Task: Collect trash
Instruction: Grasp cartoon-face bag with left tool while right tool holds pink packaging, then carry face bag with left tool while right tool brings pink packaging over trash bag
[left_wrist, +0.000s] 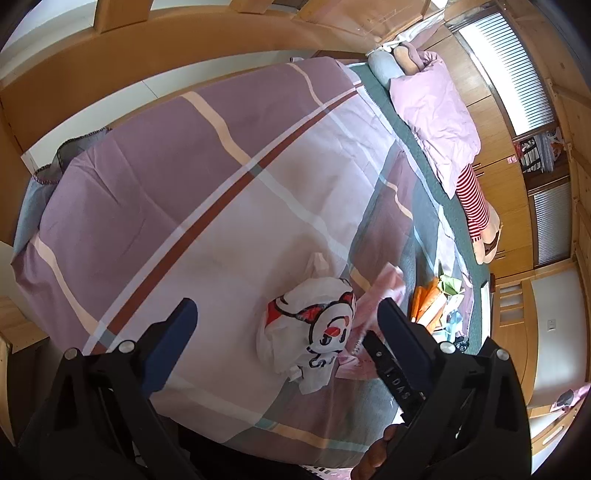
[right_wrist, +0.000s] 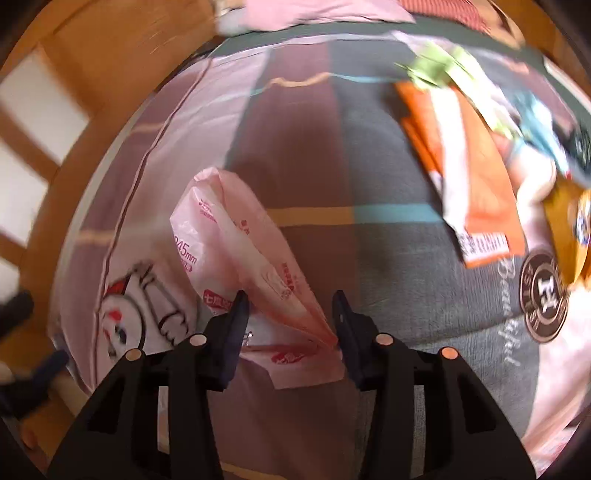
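The right tongs (right_wrist: 290, 314) stand partly open, their jaws astride the narrow end of a crumpled pink plastic wrapper (right_wrist: 243, 251) without clearly pinching it. The left tongs (left_wrist: 286, 317) gape wide and empty above a white plastic bag printed in red and black (left_wrist: 314, 332), just beside the wrapper. Both lie on the purple plaid quilt (left_wrist: 184, 177) of the bed. Orange packets (right_wrist: 476, 192) lie farther right.
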